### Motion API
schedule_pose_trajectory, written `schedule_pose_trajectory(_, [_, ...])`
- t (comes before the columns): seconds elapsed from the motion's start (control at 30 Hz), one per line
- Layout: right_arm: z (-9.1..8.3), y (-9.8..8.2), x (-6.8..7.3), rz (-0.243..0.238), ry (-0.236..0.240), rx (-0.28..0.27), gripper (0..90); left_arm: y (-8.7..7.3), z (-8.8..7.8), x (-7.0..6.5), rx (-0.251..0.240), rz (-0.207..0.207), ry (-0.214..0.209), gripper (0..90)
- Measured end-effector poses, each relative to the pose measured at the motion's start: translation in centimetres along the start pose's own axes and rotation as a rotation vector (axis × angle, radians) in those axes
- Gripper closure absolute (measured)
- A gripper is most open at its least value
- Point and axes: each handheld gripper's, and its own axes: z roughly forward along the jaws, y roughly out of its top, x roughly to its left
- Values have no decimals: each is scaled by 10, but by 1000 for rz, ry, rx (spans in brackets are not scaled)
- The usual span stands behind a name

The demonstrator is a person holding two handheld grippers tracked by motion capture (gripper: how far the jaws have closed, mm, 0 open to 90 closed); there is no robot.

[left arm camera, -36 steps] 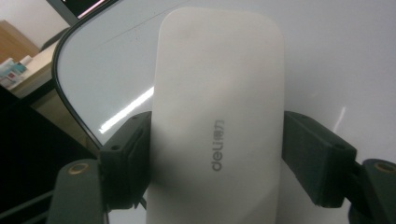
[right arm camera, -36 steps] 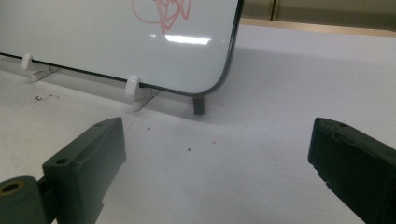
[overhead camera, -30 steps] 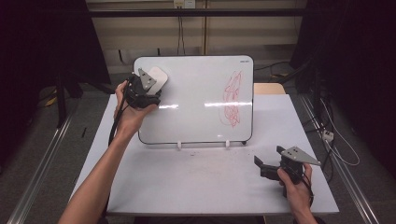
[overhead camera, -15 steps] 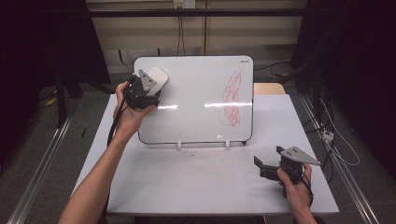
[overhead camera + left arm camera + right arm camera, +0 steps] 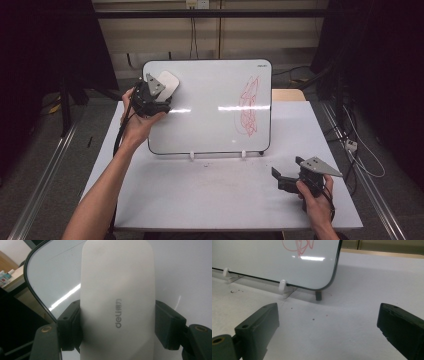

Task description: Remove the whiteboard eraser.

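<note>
A whiteboard (image 5: 210, 95) stands tilted on the white table (image 5: 200, 195), with a red scribble (image 5: 248, 105) on its right side. My left gripper (image 5: 159, 89) is at the board's upper left corner, shut on a white eraser (image 5: 168, 80) (image 5: 117, 302) that carries the word "deli". Both jaws press the eraser's sides, and the eraser lies against the board face (image 5: 180, 270). My right gripper (image 5: 287, 172) rests low at the table's front right, open, its jaws wide apart with nothing between them. Ahead of it are the board's lower right corner (image 5: 329, 282) and part of the red scribble (image 5: 298, 246).
Two white clips (image 5: 192, 155) (image 5: 243, 153) and a small dark foot (image 5: 318, 295) hold the board's lower edge. A wooden surface (image 5: 288, 94) shows behind the board at the right. Cables (image 5: 357, 150) run off the table's right side, and metal rails (image 5: 40, 185) flank it.
</note>
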Motion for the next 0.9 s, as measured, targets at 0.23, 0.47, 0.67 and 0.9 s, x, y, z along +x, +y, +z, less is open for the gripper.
schedule_pose_trajectory(0.23, [0, 0, 0, 0, 1, 1, 41, -1, 0, 3, -11, -31, -23, 313])
schedule_pose_trajectory(0.47, [1, 0, 0, 4, 3, 4, 42, -1, -2, 9, -12, -66, -70, 313])
schedule_pose_trajectory(0.67, [1, 0, 0, 4, 3, 5, 42, -2, -2, 11, -26, -86, -78, 313])
schedule_pose_trajectory(0.9, [1, 0, 0, 0, 4, 3, 42, -4, -3, 13, -32, -102, -110, 313])
